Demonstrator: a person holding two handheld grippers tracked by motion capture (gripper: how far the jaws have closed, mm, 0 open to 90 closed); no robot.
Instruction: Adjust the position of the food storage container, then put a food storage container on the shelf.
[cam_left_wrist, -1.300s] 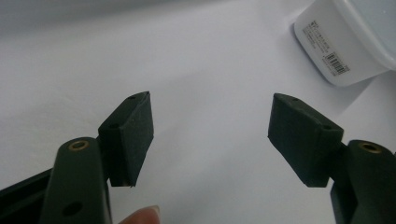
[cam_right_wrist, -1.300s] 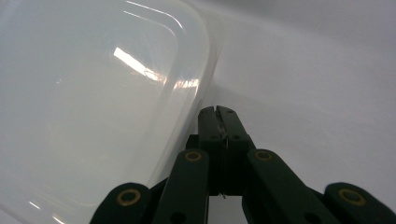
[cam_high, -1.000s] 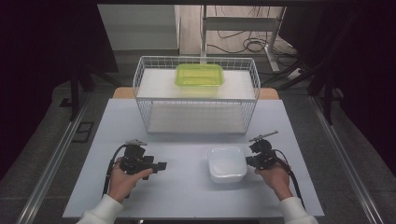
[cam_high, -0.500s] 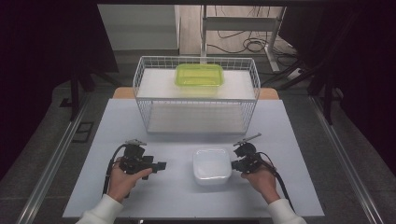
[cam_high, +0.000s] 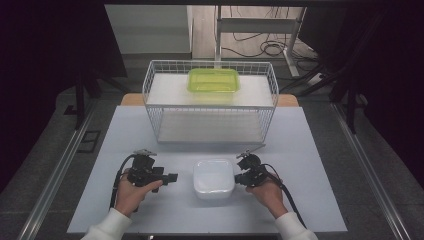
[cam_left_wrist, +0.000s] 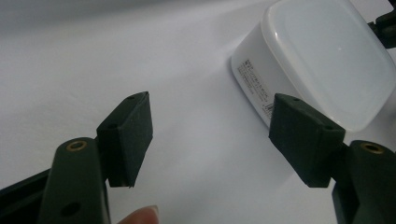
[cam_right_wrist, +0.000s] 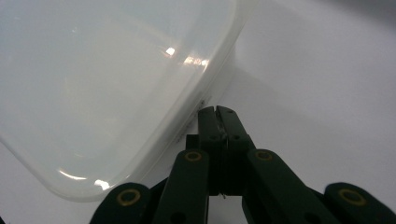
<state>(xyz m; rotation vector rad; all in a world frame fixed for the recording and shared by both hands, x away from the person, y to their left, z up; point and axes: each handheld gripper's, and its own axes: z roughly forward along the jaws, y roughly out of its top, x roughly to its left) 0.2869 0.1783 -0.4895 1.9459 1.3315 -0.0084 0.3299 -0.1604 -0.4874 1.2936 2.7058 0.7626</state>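
A white lidded container sits on the table near the front edge, between my two grippers. My right gripper is shut with nothing between its jaws. In the right gripper view its closed tips rest against the container's side wall, just under the lid's rim. My left gripper is held level a short way left of the container and points at it. It stands open in the left gripper view, where the container lies ahead of the right pad without touching it.
A white wire basket stands at the back of the pale table, with a green lidded container on top of it. Cables trail from both grippers toward the front edge.
My right gripper has moved left with the white container sliding ahead of it, toward the left gripper. The left gripper has stayed where it was.
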